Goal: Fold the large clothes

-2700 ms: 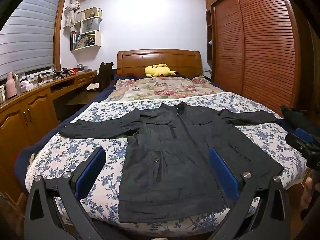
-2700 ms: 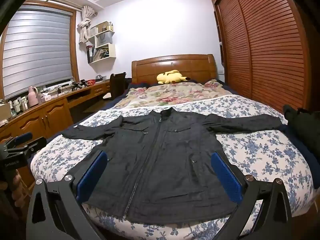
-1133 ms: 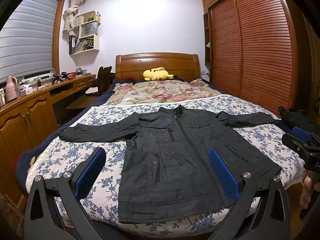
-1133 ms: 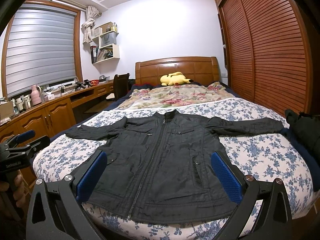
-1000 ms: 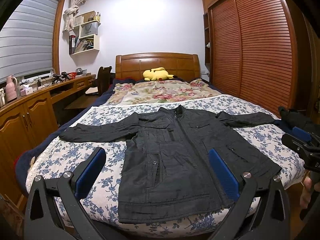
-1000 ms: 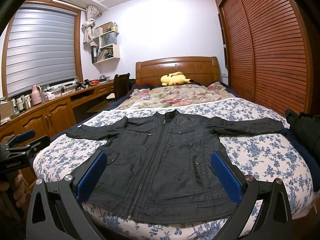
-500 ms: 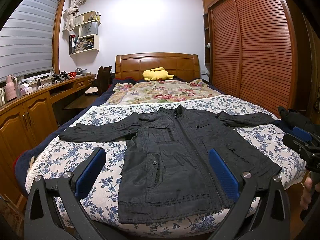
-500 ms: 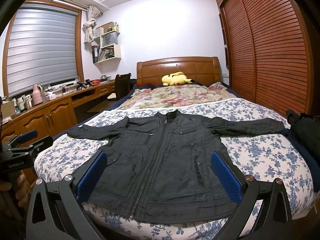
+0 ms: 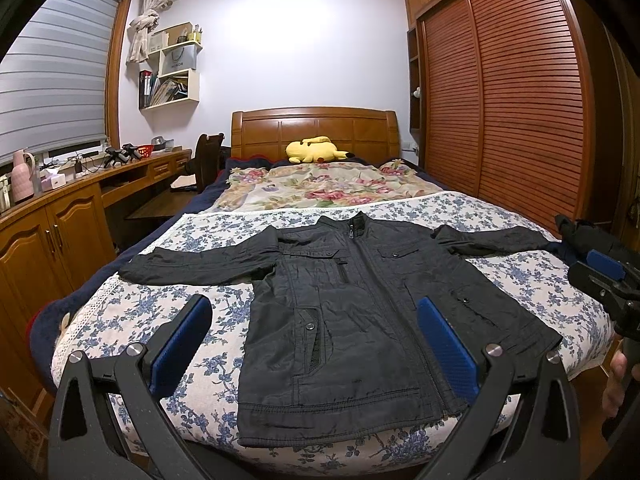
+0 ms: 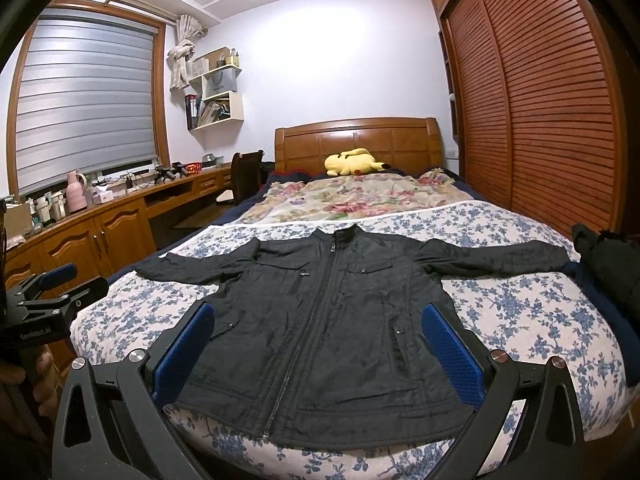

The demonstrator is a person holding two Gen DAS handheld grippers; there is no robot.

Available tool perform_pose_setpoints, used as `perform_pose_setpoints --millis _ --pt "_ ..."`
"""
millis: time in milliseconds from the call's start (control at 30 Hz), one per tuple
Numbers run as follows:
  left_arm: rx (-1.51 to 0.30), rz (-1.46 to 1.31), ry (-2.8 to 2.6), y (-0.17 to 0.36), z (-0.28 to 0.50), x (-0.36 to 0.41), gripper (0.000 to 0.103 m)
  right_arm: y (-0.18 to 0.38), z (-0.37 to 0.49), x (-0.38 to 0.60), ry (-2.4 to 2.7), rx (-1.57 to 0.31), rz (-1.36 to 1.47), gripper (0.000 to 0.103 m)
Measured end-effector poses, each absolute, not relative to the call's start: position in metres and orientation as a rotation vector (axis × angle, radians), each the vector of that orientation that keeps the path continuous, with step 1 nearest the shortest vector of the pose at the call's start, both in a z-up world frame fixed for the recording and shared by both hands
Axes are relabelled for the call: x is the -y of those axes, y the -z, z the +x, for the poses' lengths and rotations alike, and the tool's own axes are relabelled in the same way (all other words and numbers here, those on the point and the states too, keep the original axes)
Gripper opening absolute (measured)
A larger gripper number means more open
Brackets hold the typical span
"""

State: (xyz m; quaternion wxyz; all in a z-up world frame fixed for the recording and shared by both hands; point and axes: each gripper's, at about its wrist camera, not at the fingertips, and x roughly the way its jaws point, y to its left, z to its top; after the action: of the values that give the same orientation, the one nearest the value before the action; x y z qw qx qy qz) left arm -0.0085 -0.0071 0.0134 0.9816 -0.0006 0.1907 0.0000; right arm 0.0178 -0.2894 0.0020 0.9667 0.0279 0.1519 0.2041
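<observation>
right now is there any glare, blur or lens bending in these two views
Left wrist view: sharp, black zipped jacket crisp; lamp glare whitens the pale back wall; the slatted wooden wardrobe bows. Right wrist view: same glare and bowing, dark corners.

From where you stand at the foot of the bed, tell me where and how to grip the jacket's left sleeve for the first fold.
Grip the left sleeve at its cuff end, coming in from the desk side with the left claw, which is open. The jacket lies flat, zipped, front up, with that sleeve stretched straight out sideways on the bed, so the cuff is a free edge that could swing across the chest.
</observation>
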Motion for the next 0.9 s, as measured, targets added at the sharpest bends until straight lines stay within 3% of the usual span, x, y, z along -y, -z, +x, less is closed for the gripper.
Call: perform_pose_setpoints --millis 433,900 --pt "-0.390 -0.002 0.001 -0.011 -0.006 0.006 0.103 0.001 0.021 0.289 -0.427 -0.321 0.057 0.103" --pt "-0.467 0.000 -0.034 0.032 0.026 -0.026 0.103 0.027 0.069 0.263 -0.470 -0.419 0.018 0.103"
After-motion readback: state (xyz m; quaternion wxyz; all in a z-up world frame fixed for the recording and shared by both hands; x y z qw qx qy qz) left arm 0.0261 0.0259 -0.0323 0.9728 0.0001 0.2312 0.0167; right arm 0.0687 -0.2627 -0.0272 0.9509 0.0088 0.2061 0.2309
